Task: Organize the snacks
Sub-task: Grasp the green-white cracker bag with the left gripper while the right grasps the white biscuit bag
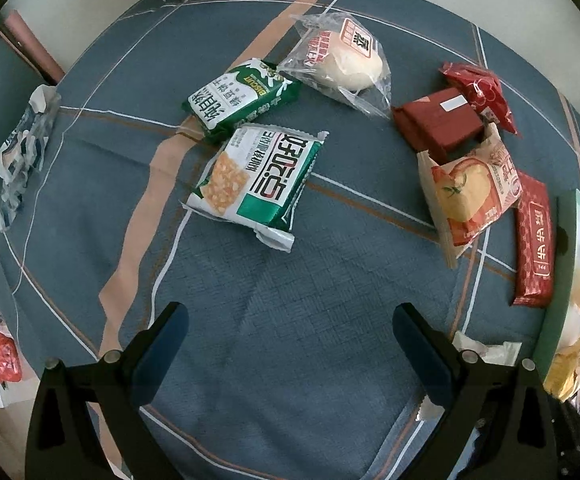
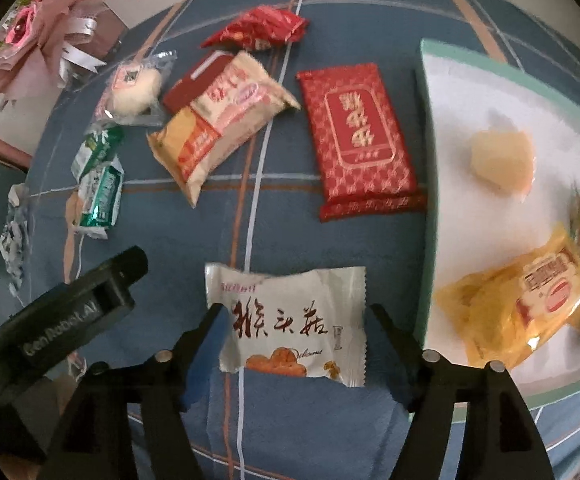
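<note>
The right gripper (image 2: 294,332) is held pointing down over a white snack packet (image 2: 290,320), which lies between its parted jaws; whether the pads touch it cannot be told (the wrapper edges look close). The packet sits just left of the white tray (image 2: 430,184), probably for loading there, where a yellow packet (image 2: 522,304) already lies. The left gripper (image 1: 290,344) is spread wide over bare tablecloth (image 1: 290,280), with free room near it.
</note>
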